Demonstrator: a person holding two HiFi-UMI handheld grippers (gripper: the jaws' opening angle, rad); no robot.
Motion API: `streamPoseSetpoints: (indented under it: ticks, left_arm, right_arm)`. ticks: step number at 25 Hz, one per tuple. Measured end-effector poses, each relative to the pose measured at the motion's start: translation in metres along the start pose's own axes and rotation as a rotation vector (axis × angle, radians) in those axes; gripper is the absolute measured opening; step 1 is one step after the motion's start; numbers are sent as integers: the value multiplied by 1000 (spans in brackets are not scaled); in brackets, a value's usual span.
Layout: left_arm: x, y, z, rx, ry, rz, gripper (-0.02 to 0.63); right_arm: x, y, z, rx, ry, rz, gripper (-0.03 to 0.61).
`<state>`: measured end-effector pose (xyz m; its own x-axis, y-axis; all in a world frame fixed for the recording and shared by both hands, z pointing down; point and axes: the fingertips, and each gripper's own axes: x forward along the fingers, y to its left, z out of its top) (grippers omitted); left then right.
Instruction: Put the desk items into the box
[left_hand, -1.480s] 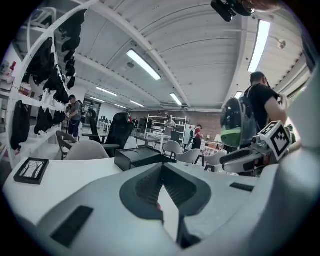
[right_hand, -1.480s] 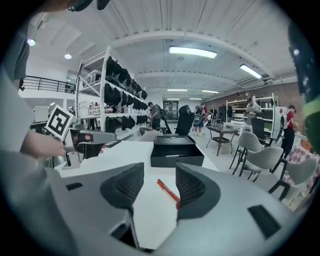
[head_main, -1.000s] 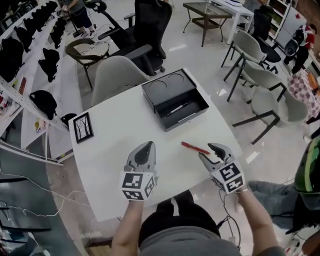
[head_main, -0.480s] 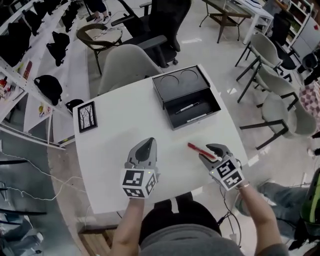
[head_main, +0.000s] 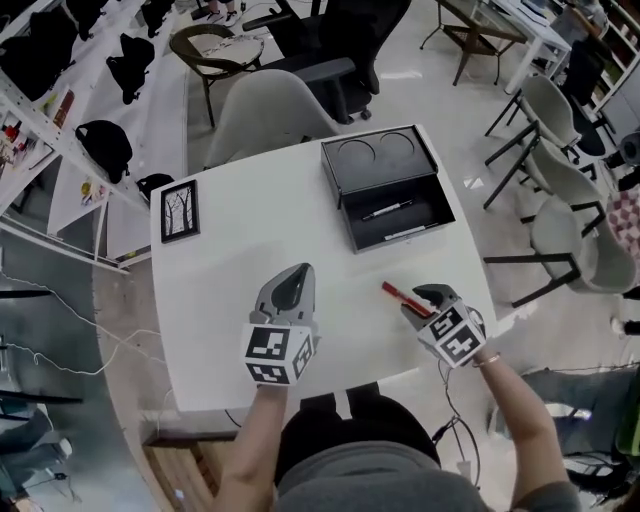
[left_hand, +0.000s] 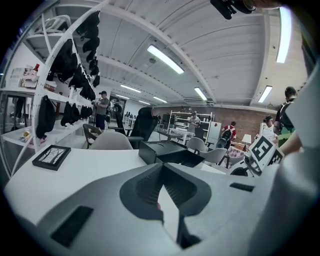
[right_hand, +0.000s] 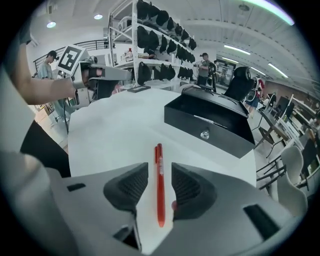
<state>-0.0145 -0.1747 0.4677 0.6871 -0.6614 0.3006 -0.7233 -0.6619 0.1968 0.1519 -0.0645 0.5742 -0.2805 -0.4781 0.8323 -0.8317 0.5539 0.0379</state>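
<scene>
A red pen (head_main: 398, 295) (right_hand: 160, 187) lies on the white table (head_main: 250, 255) near its right front edge. My right gripper (head_main: 426, 299) (right_hand: 160, 170) straddles the pen's near end. Its jaws are closing, with a thin gap left on each side of the pen. The black box (head_main: 347, 214) (right_hand: 210, 127) stands at the table's far right with its drawer pulled out and two pens (head_main: 388, 211) lying inside. My left gripper (head_main: 296, 276) (left_hand: 162, 166) rests low at the table's middle front, shut and holding nothing.
A black framed picture (head_main: 180, 211) (left_hand: 51, 156) lies at the table's left. A grey chair (head_main: 265, 115) stands behind the table and more chairs (head_main: 560, 235) to the right. Shelves with dark bags (head_main: 105, 148) run along the left. People stand far off in the room.
The right gripper's jaws have narrowed around the red pen's near end. The left gripper has stayed put. The head camera has shifted a little.
</scene>
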Motion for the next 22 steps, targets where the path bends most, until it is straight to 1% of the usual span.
streamPoseSetpoints:
  ticks: [5,10,16,18,22]
  left_arm:
    - [0,3,1,-9,0,15,5]
    - [0,7,2,-16,-3,26,5]
    - [0,10,1,-24,-5,36,5]
    - [0,11,1,-26,-6,39,5]
    - [-1,13,1,-29,-7,43,5]
  right_arm:
    - [10,-1,-6,-49,63,18,124]
    - [16,2,-10,-101,122,39,127]
    - [21,1,-14,-114,173,48,92]
    - [22,3,-14,-119,191,57,89]
    - [23,6,-14,-122,223,83,61]
